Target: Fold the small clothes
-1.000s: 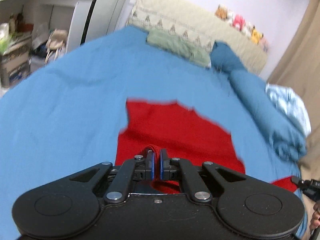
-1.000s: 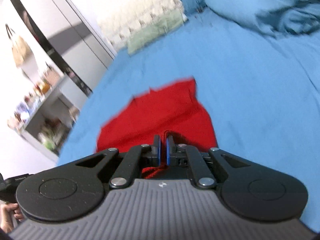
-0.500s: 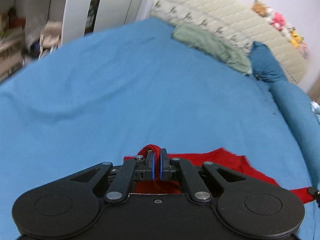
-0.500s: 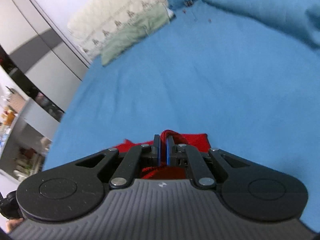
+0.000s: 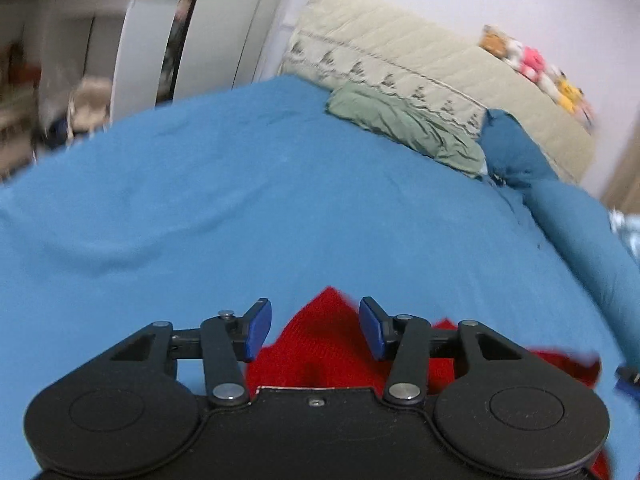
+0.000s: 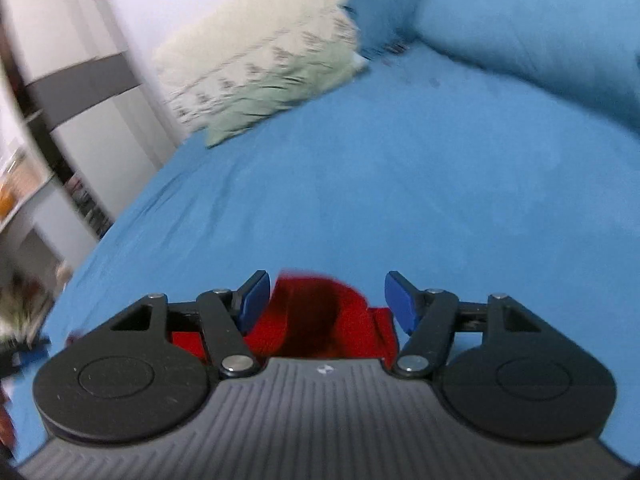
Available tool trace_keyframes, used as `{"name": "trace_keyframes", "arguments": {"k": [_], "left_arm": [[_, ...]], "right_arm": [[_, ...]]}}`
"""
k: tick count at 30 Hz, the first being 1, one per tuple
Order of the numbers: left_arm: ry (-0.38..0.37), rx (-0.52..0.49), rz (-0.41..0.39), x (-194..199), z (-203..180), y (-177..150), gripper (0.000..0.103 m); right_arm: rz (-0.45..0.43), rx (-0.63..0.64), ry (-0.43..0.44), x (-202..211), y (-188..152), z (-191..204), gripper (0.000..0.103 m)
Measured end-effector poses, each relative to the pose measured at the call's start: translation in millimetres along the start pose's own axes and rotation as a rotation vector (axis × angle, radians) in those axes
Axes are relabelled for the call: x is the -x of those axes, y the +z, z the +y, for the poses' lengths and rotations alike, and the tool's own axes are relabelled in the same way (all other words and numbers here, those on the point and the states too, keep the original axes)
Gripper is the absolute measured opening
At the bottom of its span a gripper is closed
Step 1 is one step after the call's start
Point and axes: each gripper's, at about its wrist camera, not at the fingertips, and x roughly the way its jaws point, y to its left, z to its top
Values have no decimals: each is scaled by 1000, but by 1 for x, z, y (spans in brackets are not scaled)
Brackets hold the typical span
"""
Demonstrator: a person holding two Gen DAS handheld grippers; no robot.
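Note:
A small red garment [image 5: 320, 344] lies on the blue bedsheet [image 5: 240, 208], mostly hidden under both grippers. In the left wrist view a pointed red corner shows between the blue pads of my left gripper [image 5: 315, 330], which is open and not gripping it. In the right wrist view a raised red fold [image 6: 316, 312] sits between the pads of my right gripper [image 6: 325, 304], which is also open. Red cloth spreads right past the left gripper's body.
A green folded cloth [image 5: 404, 132] lies at the head of the bed by a cream quilted headboard [image 5: 420, 68]. A rolled blue duvet [image 5: 580, 232] runs along the right. White wardrobe and shelves [image 5: 100, 52] stand left of the bed.
Both grippers were shut on the red garment and carried its edge forward over itself. Now both have opened and let the cloth go.

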Motion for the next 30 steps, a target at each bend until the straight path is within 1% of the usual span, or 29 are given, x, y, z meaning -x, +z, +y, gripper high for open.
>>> {"name": "trace_keyframes", "arguments": {"k": [1,2,3,6,7,9,11,14,16,19,20,21,23,25,26,28,29,30], "left_arm": [[-12,-25,-2,12,-2,-8,57],[-38,-42,3,22,-4,-16,61],[-58,-50,14,28,-5,-26,62],[-92,-61,94,31,-6,-54,62],[-93,-75,119,29,-6,-63,62],[-70,-111,164,20,-6,-81,62],[-68,-128,182,13,-5,-90,62],[-61,-151,172,13,-8,-95,62],[-56,-148,178,12,-7,-93,62],[-53,-138,185,15,-8,-89,62],[-48,-139,186,19,-9,-88,62],[-44,-143,180,22,-13,-84,62],[-40,-170,140,33,-26,-78,63],[-42,-198,95,45,-41,-74,70],[-53,-205,86,48,-48,-72,74],[-99,-218,84,50,-68,-72,81],[-117,-221,85,48,-77,-74,87],[-130,-222,88,45,-86,-76,87]], "right_arm": [[4,32,19,6,-6,7,80],[19,65,39,11,-13,14,80],[34,88,55,15,-22,21,80],[98,113,104,16,-47,32,79],[122,129,104,12,-57,34,79],[150,158,59,5,-73,36,79],[175,125,32,-7,-84,30,79],[146,79,37,-6,-93,24,78],[145,102,26,-5,-94,28,78],[135,133,27,10,-91,28,78],[111,136,34,18,-85,31,78],[69,141,39,29,-77,33,78],[0,147,10,56,-67,36,81],[-33,141,-45,77,-62,34,86],[-41,133,-70,84,-63,31,87],[-31,113,-103,92,-72,22,88],[-22,104,-121,92,-76,18,88],[-10,93,-136,91,-83,14,88]]}}
